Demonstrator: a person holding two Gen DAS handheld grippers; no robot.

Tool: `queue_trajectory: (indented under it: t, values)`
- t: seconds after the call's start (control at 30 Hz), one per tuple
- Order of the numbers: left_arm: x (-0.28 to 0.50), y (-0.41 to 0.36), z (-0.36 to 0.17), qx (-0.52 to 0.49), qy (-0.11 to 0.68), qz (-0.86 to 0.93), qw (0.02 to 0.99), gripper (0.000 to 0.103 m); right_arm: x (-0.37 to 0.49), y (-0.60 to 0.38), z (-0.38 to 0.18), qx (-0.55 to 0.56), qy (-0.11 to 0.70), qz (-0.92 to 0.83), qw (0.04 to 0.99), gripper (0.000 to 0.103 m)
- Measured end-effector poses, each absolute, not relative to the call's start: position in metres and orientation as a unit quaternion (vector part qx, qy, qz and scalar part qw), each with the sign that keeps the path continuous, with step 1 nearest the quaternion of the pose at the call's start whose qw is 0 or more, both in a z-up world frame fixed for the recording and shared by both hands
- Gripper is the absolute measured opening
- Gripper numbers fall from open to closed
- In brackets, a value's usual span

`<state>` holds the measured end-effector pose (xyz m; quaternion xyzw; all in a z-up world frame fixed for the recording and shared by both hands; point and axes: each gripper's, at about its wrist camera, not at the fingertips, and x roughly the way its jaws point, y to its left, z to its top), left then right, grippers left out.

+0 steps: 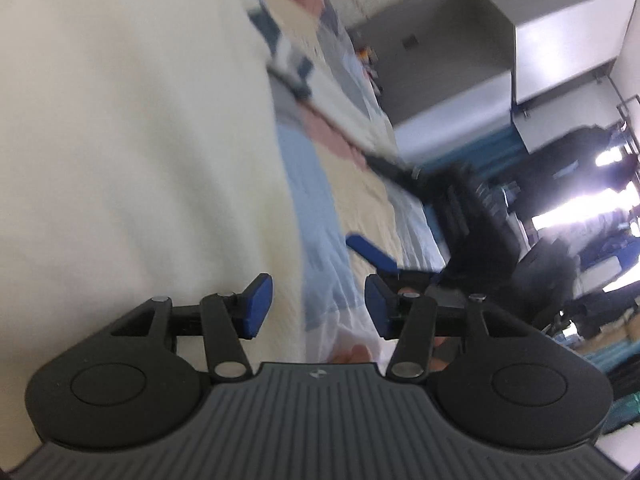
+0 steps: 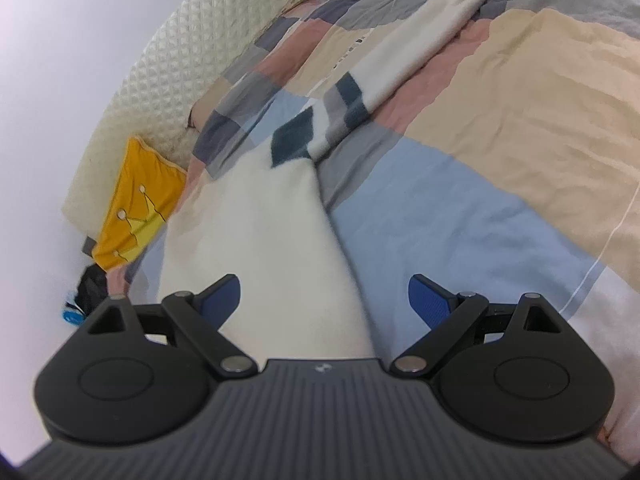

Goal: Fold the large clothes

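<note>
A large cream-white sweater (image 1: pixel 132 140) with dark blue and grey blocks lies on the patchwork bed cover. In the right wrist view its body (image 2: pixel 264 240) runs toward me and one sleeve (image 2: pixel 420 36) stretches away to the upper right. My left gripper (image 1: pixel 318 306) is open and empty, just right of the sweater's edge. My right gripper (image 2: pixel 324 300) is open and empty, above the sweater's near edge. The right gripper's blue fingers (image 1: pixel 372 254) show in the left wrist view, close by.
The patchwork bed cover (image 2: pixel 520 140) in pink, beige, blue and grey fills the bed. A quilted cream headboard (image 2: pixel 168 68) and a yellow cushion (image 2: pixel 136 204) stand at the left. Grey cabinets (image 1: pixel 460 60) and dark clutter (image 1: pixel 560 200) lie beyond the bed.
</note>
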<state>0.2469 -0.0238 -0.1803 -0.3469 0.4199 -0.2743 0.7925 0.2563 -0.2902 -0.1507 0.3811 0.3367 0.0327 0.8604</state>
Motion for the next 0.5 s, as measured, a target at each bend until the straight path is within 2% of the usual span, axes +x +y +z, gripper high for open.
queue_trajectory:
  t: [0.33,0.43,0.5]
  values:
    - [0.2,0.12,-0.132,-0.397,0.341,-0.088,0.848,0.057,0.261,-0.251,-0.145,0.296,0.351,0.084,0.884,0.092]
    - [0.191,0.158,-0.124,-0.401,0.327,-0.029,0.855,0.06,0.26,-0.236,-0.145,0.269,0.367,0.107,0.884,0.092]
    - [0.183,0.185,-0.117,-0.389,0.322,0.016,0.863,0.067,0.257,-0.228,-0.145,0.257,0.371,0.123,0.884,0.092]
